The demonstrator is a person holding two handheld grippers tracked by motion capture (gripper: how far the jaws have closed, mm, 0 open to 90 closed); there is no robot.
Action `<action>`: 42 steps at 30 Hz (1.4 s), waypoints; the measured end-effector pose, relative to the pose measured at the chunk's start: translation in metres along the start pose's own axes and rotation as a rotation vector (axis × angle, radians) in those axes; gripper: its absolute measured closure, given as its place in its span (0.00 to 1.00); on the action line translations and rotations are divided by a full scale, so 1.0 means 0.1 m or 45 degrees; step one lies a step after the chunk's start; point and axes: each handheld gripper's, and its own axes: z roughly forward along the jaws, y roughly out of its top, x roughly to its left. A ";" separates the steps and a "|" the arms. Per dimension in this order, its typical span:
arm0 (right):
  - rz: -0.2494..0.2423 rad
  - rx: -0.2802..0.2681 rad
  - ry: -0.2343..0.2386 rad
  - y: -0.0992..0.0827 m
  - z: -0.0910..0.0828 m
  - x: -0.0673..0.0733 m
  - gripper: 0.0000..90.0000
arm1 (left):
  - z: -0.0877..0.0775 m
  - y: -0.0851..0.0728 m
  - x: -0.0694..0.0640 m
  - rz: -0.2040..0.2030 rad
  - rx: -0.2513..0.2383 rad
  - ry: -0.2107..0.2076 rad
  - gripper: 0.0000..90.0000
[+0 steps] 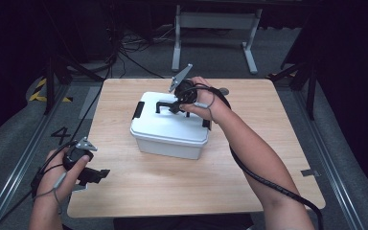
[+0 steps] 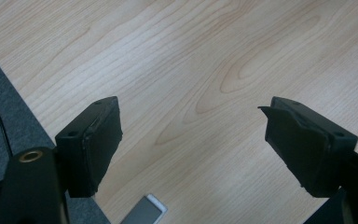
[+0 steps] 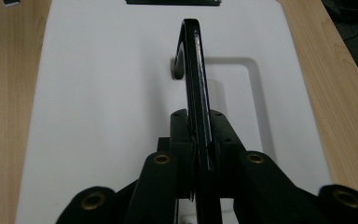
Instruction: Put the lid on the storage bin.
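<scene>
1. Wooden table [image 1: 139, 191]: light grain top, bearing one container near its centre, slightly toward the far edge.
2. White plastic storage box [image 1: 170, 127]: stands upright with its lid on; black side latches [image 1: 138, 110] are visible at the left and right ends. Its long axis runs roughly left to right across the table, parallel to the far edge.
3. Black carry handle [image 3: 193, 70]: mounted on the lid over a moulded recess, raised upright. In the right gripper view its bar runs straight away from the jaws, edge-on.
4. Right gripper [image 1: 178, 106]: positioned over the lid, far side of the box, pointing toward the table's left edge. The jaws are pressed nearly together, pinching the handle bar between the pads [image 3: 182, 126]. This is the hand on the work; judged step is lifting the box or lid by the handle.
5. Left gripper [image 1: 96, 175]: rests near the table's front-left corner, well apart from the box, which lies toward the far right of it. The jaws stand spread wide with bare wood between the pads [image 2: 95, 140]; nothing held or touched.
6. Small grey tab [image 2: 144, 212]: lies at the table edge below the left gripper; identity cannot be told.
</scene>
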 end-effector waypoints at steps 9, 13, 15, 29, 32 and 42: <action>0.079 -0.099 -0.022 0.00 -0.24 0.07 0.66 | 0.05 0.10 0.00 0.033 0.005 -0.012 0.21; 0.091 -0.118 -0.042 -0.01 -0.39 0.10 0.65 | 0.07 0.15 -0.01 0.054 0.002 -0.017 0.21; 0.101 -0.130 -0.063 -0.03 -0.49 0.11 0.65 | 0.08 0.17 -0.01 0.058 0.003 -0.024 0.21; 0.220 -0.156 -0.174 -0.45 -0.99 0.13 0.62 | 0.15 0.37 -0.02 0.104 -0.001 -0.046 0.21; 0.272 -0.166 -0.197 -0.62 -1.12 0.13 0.61 | 0.17 0.41 -0.01 0.102 -0.010 -0.047 0.20; 0.435 -0.162 -0.290 -1.21 -1.50 0.12 0.59 | 0.18 0.49 0.01 0.077 -0.025 -0.037 0.20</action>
